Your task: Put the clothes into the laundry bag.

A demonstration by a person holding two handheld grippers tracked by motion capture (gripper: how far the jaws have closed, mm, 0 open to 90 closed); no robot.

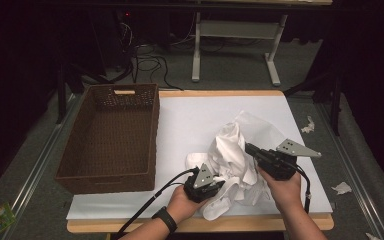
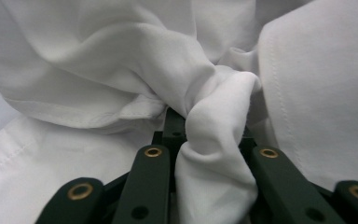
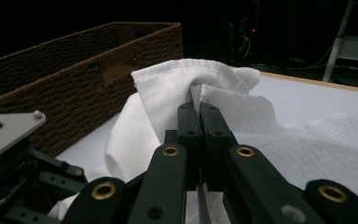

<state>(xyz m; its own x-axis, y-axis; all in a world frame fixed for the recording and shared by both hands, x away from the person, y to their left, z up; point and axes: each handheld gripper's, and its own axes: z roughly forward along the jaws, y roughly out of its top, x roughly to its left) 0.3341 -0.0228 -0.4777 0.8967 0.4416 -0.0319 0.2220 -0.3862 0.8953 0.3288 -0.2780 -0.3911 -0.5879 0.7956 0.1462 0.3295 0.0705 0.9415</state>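
White cloth [image 1: 235, 160] lies crumpled on the white table top [image 1: 190, 120], to the right of the brown wicker basket [image 1: 112, 137], and no writing is readable on it. Right gripper [image 1: 250, 149] points left with its jaws closed on a raised fold of the cloth. Left gripper [image 1: 219, 186] lies low at the near edge, its jaws holding a bunched fold between them.
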